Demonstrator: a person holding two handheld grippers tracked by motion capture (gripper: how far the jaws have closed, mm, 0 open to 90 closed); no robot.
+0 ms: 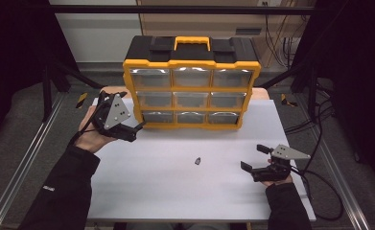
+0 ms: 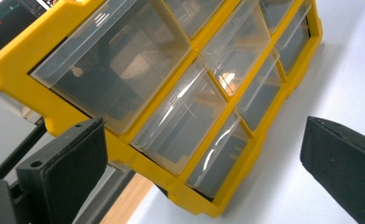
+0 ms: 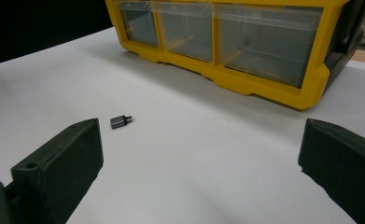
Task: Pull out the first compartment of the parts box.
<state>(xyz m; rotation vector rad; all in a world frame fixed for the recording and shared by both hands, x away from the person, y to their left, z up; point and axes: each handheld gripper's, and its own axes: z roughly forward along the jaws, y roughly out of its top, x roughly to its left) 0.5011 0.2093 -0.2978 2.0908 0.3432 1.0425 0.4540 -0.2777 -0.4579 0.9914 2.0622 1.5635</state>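
A yellow and black organiser (image 1: 191,81) with clear drawers stands upright at the back of the white table (image 1: 175,187). Its drawers all look closed. My left gripper (image 1: 133,132) is open, tilted, close to the organiser's lower left corner; in the left gripper view the drawer front (image 2: 185,116) shows between the black jaws. A small grey adapter (image 1: 198,161) lies on the table's middle. My right gripper (image 1: 253,158) is open, low over the table, to the right of the adapter (image 3: 121,121), with nothing between its jaws.
Metal frame rails run along both sides of the table. Cables (image 1: 319,143) trail on the floor at the right. A strip of wooden tabletop (image 2: 126,200) shows behind the white sheet, under the organiser's left end.
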